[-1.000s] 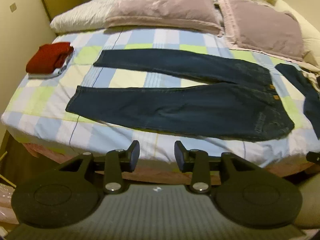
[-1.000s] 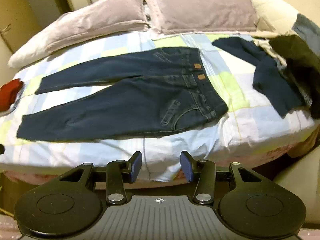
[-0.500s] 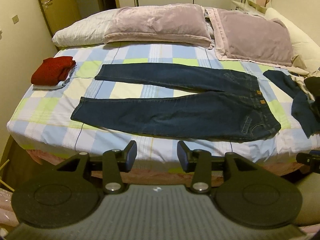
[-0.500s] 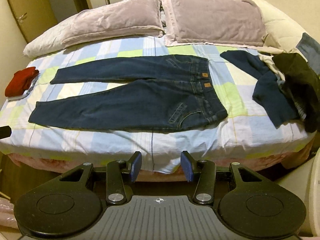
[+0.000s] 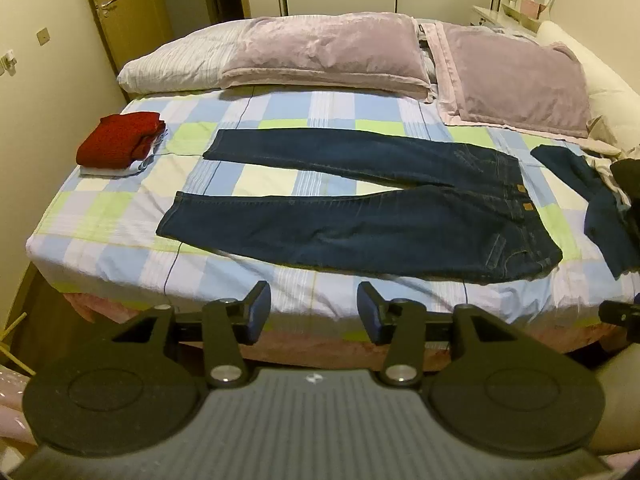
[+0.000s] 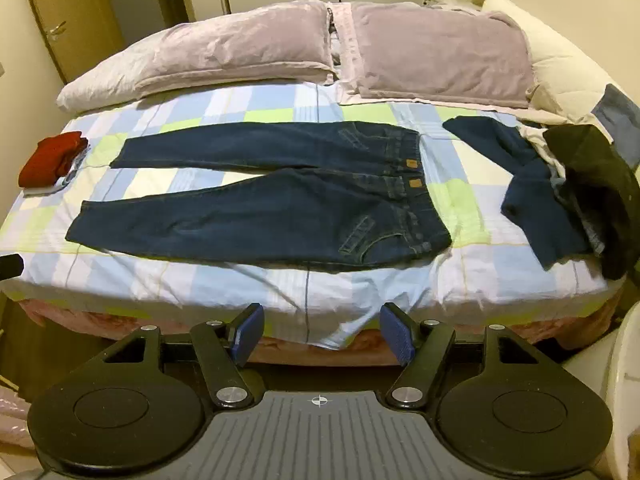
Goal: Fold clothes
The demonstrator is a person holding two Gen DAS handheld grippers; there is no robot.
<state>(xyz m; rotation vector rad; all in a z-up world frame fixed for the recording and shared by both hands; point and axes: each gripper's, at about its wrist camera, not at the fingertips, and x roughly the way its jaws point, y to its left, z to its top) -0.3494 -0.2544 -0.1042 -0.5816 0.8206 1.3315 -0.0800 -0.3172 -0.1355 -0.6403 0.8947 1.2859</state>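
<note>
while both grippers hang short of the bed's near edge, the dark blue jeans [image 5: 360, 216] lie flat across the middle of the bed [image 5: 100, 256], legs spread apart toward the left edge and waistband toward the right. the left gripper [image 5: 314, 310] has its jaws parted with nothing between them; they have just been opening. the right gripper [image 6: 322, 334] stands wider, its jaws also just opened further, with only the overhanging checked sheet showing past its blue pads [image 6: 248, 334]. a folded red garment [image 5: 120, 144] sits on a pale folded piece near the far left corner. near the right edge a navy garment [image 6: 532, 196] lies crumpled, touching a black one [image 6: 596, 188] beside it. two mauve pillows [image 6: 440, 56] rest along the far edge.
</note>
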